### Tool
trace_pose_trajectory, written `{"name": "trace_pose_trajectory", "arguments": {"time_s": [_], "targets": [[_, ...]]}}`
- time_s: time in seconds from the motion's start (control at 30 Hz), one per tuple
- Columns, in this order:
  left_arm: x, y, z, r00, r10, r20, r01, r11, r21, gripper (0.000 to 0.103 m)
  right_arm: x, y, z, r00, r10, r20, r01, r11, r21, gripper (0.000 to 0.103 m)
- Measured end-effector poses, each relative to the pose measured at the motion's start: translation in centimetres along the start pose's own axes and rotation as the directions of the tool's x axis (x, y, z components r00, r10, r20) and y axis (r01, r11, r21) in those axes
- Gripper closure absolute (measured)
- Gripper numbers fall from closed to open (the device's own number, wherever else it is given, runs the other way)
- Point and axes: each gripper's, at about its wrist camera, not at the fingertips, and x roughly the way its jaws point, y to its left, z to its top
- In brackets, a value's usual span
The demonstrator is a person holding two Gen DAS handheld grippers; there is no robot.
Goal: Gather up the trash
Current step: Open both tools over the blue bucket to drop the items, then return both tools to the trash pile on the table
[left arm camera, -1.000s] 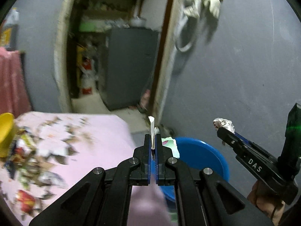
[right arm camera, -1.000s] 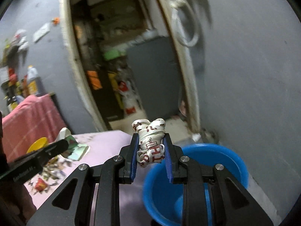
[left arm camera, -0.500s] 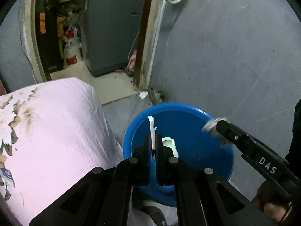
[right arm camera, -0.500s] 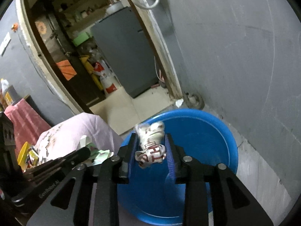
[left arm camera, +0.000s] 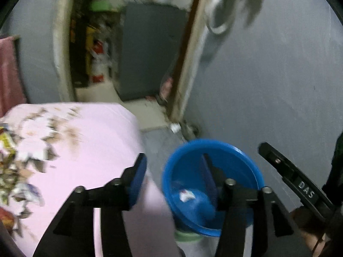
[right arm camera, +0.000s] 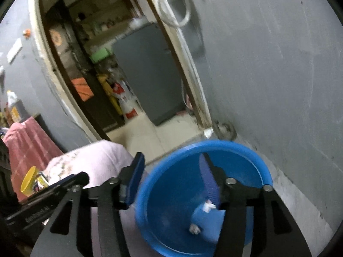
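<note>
Both grippers hang over the blue basin [right arm camera: 242,152], the left gripper [left arm camera: 171,171] and right gripper [right arm camera: 171,171] with jaws opening and nothing between them. Two pale scraps of trash [right arm camera: 209,206], blurred and perhaps crumpled paper, lie inside it.

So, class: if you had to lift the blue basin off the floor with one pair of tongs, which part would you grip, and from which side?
Probably the rim of the blue basin. Its walls flare wide, too broad to span, while the rim is a thin lip. Come from above on the near side, one finger inside and one outside; the grey wall stands close behind its far side.
</note>
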Motion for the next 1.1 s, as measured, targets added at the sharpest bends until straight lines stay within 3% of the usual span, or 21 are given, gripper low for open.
{"name": "trace_pose_trajectory", "arguments": {"time_s": [0.03,0.1,0.17,0.27,0.4,0.73,0.83,0.93,1.1], "targets": [[-0.8,0.5,0.2,0.999,0.012,0.030,-0.012,1.000,-0.009,0.049,-0.3,0.5,0.1,1.000,0.008,0.020,-0.007,1.000,-0.011,0.045],[-2.8,1.9,0.5,0.994,0.049,0.094,-0.046,0.998,-0.032,0.043,-1.2,1.6,0.1,0.997,0.027,0.070,-0.024,0.999,-0.039,0.031],[-4.4,3.4,0.8,0.986,0.086,0.145,-0.079,0.995,-0.053,0.025,-2.0,2.7,0.1,0.992,0.046,0.116,-0.039,0.997,-0.060,0.024],[-7.2,5.6,0.8,0.962,0.151,0.227,-0.132,0.987,-0.096,0.007,-3.0,4.5,0.0,0.980,0.093,0.177,-0.075,0.992,-0.104,0.018],[-11.2,7.9,-0.1,0.912,0.255,0.320,-0.221,0.965,-0.138,0.004,-4.3,7.1,-0.2,0.952,0.175,0.250,-0.143,0.980,-0.141,0.000],[-19.1,11.3,-5.1,0.789,0.405,0.461,-0.360,0.914,-0.188,0.003,-7.2,14.1,-2.6,0.861,0.366,0.353,-0.258,0.913,-0.316,0.000],[-20.6,12.2,-7.1,0.761,0.435,0.482,-0.392,0.899,-0.194,0.002,-7.3,15.7,-3.4,0.843,0.405,0.354,-0.282,0.893,-0.351,0.000],[-21.7,13.0,-8.3,0.738,0.461,0.494,-0.416,0.886,-0.206,0.002,-7.1,17.1,-4.1,0.838,0.425,0.341,-0.293,0.879,-0.376,0.000],[-22.6,14.8,-10.2,0.715,0.494,0.495,-0.441,0.868,-0.229,0.002,-6.7,19.0,-5.2,0.834,0.459,0.306,-0.323,0.857,-0.402,0.000]]}}
